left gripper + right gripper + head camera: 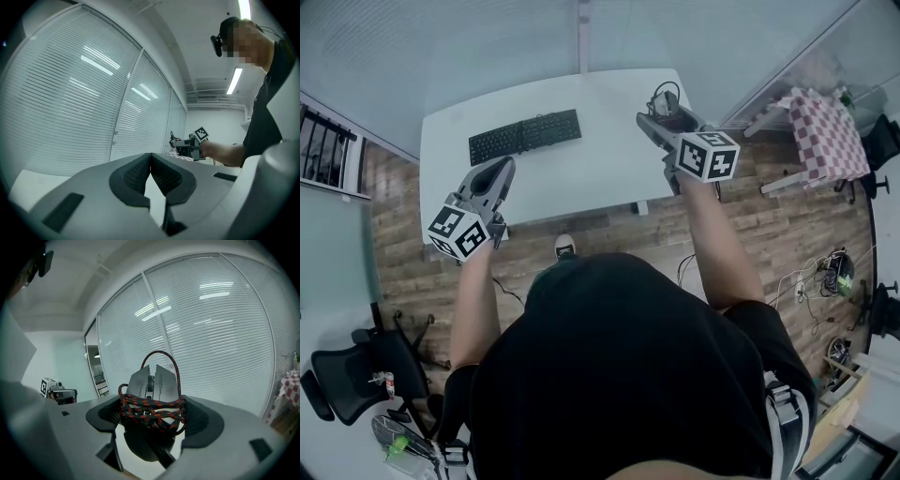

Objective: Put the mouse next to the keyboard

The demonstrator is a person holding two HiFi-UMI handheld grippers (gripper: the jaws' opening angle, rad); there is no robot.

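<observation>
White desk (600,173) bears the keyboard (525,137) near its back edge. The right gripper (152,423) grasps the cord-wrapped mouse (152,383), likely for carrying. The left gripper (150,161) is clenched and empty.

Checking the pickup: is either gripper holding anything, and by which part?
The right gripper holds the mouse by its cord-wrapped sides; the left gripper is shut, empty.

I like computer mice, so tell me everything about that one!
The mouse is dark grey and angular, with two buttons and a scroll wheel between them. Its black-and-red braided cord is wound around its body, one loop sticking up. The right gripper clamps its sides, holding it over the table's right end.
</observation>
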